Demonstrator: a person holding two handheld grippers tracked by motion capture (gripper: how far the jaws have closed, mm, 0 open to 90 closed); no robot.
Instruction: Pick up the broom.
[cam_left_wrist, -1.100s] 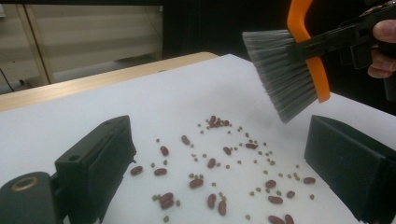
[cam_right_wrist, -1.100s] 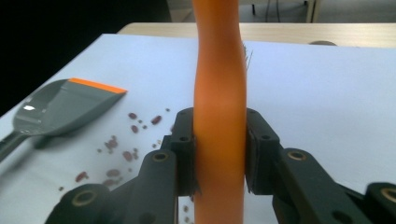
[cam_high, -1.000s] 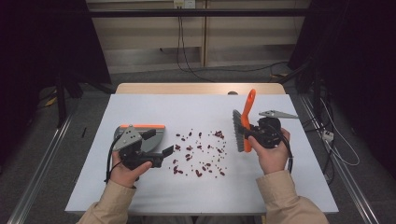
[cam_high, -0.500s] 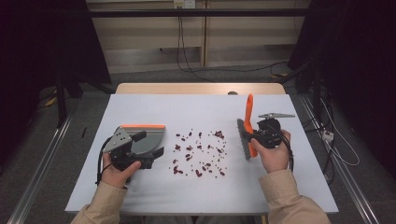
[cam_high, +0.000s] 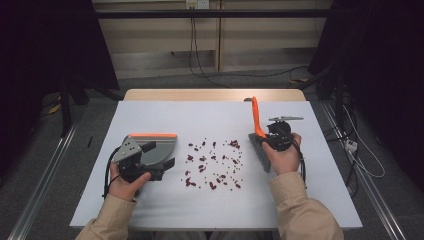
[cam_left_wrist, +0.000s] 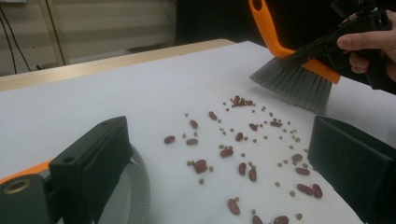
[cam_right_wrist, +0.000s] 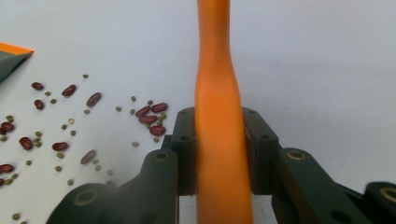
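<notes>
Red beans and small green ones (cam_high: 214, 162) (cam_left_wrist: 243, 140) (cam_right_wrist: 60, 121) lie scattered in the middle of the white table (cam_high: 200, 115). My right gripper (cam_high: 263, 136) (cam_right_wrist: 219, 140) is shut on the orange handle (cam_right_wrist: 217, 70) of a brush (cam_high: 256, 117), whose grey bristles (cam_high: 260, 152) (cam_left_wrist: 292, 86) sit low, just right of the beans. A grey dustpan (cam_high: 157, 150) (cam_left_wrist: 137, 186) (cam_right_wrist: 11, 56) with an orange lip lies left of the beans. My left gripper (cam_high: 162, 169) (cam_left_wrist: 219, 158) stands beside it, jaws wide apart, the pan's rim against one jaw and bare table between them.
A wooden strip (cam_high: 215, 95) runs along the table's far edge. Cables (cam_high: 350, 145) trail on the floor to the right, and metal rails flank the table. Dark curtains hang at both sides.
My right gripper has come down toward the table with the brush, so the bristles now sit lower beside the beans. The left gripper and dustpan have barely shifted.
</notes>
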